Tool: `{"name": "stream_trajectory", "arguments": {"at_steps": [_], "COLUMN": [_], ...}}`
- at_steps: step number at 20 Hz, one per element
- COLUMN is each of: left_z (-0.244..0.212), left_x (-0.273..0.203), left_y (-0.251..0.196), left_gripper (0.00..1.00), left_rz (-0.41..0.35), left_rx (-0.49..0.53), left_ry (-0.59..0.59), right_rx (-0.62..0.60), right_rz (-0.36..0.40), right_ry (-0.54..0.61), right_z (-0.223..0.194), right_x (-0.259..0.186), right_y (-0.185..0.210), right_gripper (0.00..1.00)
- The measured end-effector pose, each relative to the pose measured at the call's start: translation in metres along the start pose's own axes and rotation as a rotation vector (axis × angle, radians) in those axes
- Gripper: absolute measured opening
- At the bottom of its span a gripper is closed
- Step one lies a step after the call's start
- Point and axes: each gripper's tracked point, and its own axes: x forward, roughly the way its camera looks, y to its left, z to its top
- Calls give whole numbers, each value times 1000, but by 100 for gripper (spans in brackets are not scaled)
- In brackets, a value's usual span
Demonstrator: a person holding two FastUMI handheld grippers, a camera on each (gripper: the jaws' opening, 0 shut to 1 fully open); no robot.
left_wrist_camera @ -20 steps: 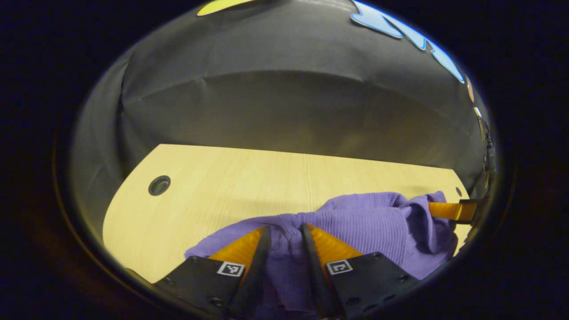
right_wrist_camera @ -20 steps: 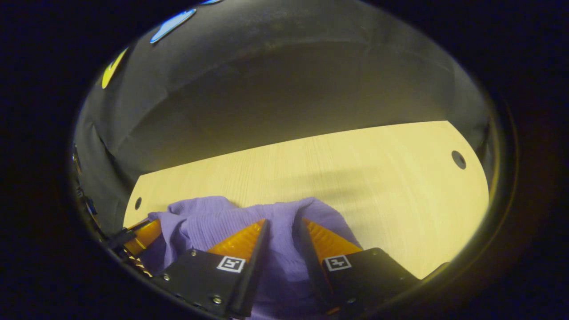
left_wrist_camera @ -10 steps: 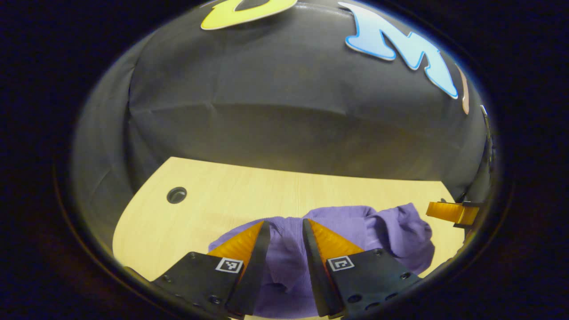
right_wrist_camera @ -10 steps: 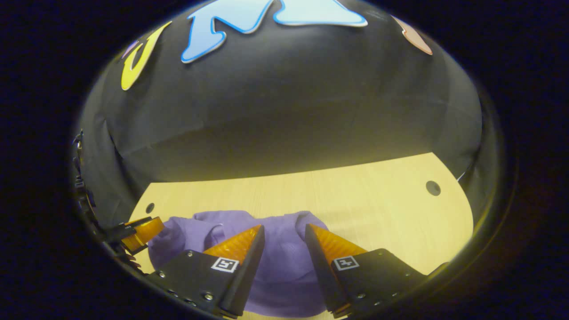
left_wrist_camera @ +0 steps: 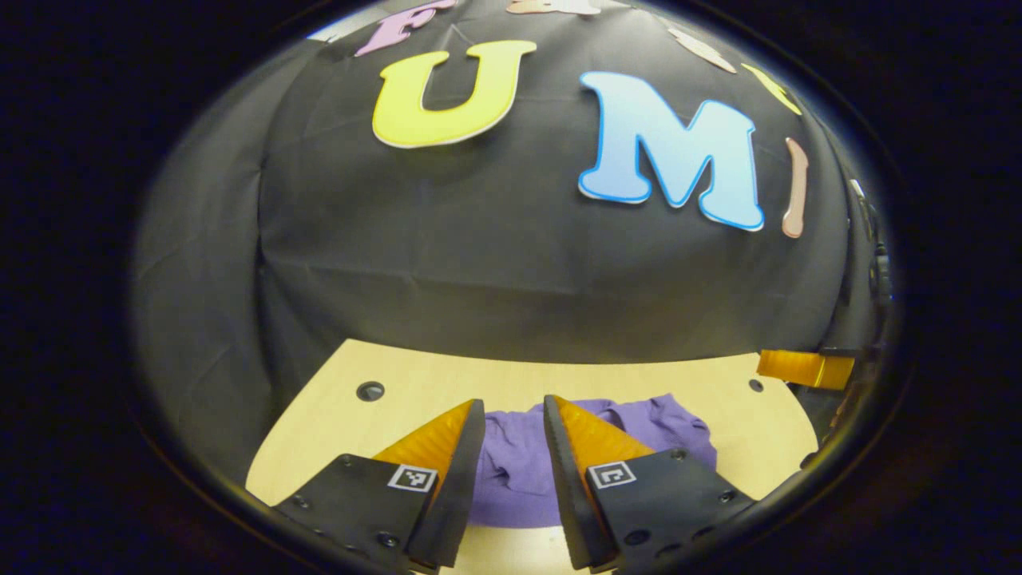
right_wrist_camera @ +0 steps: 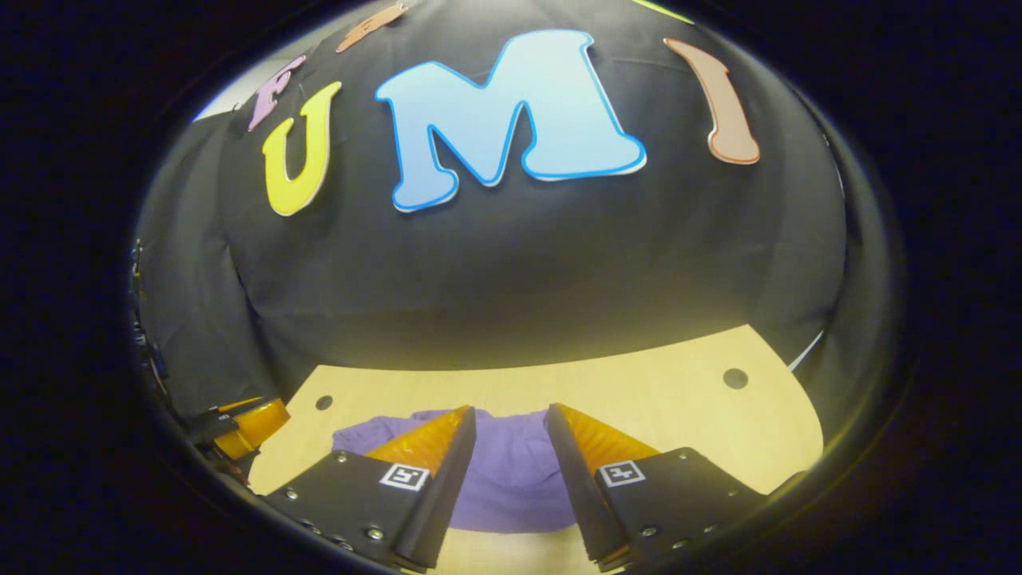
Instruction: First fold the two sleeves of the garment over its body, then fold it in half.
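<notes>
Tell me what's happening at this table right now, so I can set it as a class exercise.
A person is working with two hand-held claws over a purple knitted garment lying bunched on a light wooden table. Both the left claw and the right claw are open and raised above the garment, gripping nothing. The cloth sits in a compact heap; whether it is neatly folded is hard to tell from here.

A purple knit garment (left_wrist_camera: 519,471) lies bunched in a rumpled heap, low in the frame's centre; in the right gripper view it (right_wrist_camera: 511,479) sits bottom centre too.
</notes>
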Motion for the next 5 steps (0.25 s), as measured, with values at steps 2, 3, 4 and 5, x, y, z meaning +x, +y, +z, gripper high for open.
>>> {"name": "stream_trajectory", "arguments": {"at_steps": [2,3,4,5], "left_z": [9,13,18,21], "left_x": [-26,-40,-52,-65], "left_y": [-8,-12,-16,-21], "left_gripper": [53,55,53,53], "left_rz": [-10,-17,-25,-31], "left_rx": [32,44,52,55], "left_ry": [-23,-34,-47,-60], "right_rx": [-9,-16,-25,-38], "right_rz": [1,0,1,-2], "right_ry": [-33,-47,-64,-77], "right_z": [6,9,13,15], "right_x": [-21,-32,-44,-55], "right_y": [3,8,10,12], "right_gripper": [63,60,63,63]}}
